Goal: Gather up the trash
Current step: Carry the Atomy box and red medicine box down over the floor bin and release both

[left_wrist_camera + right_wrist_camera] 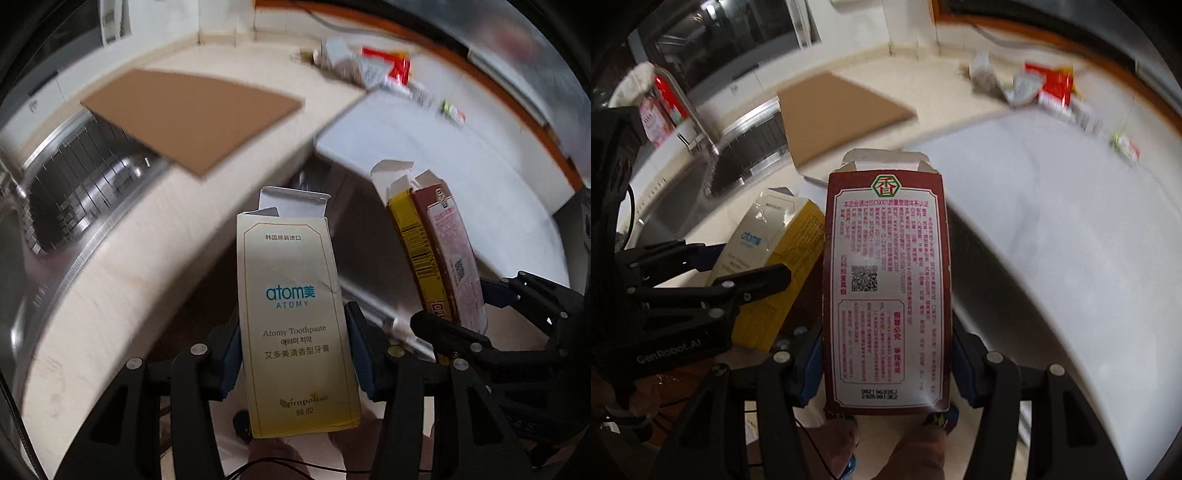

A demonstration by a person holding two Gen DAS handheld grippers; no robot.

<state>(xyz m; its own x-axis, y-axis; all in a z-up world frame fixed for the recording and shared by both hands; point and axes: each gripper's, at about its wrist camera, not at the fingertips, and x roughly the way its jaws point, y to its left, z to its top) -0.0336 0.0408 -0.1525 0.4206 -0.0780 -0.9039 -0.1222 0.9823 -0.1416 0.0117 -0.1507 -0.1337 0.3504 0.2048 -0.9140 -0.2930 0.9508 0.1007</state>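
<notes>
My left gripper (293, 354) is shut on a cream and yellow Atomy toothpaste box (295, 314), held upright with its top flap open. My right gripper (886, 365) is shut on a dark red carton with pink print (886, 288), also upright and open at the top. Both boxes are held in the air in front of the counter edge. Each view shows the other hand: the red carton (447, 254) to the right, the toothpaste box (772, 266) to the left. More trash, a red wrapper (391, 68) and crumpled packets (1019, 86), lies at the back of the counter.
A brown cardboard sheet (192, 114) lies on the beige counter (122, 280) and overhangs a steel sink (81, 192). A white board (1052, 206) covers the counter's right part. A small green and white packet (1124, 146) lies on it. A tap (690, 118) stands at the sink.
</notes>
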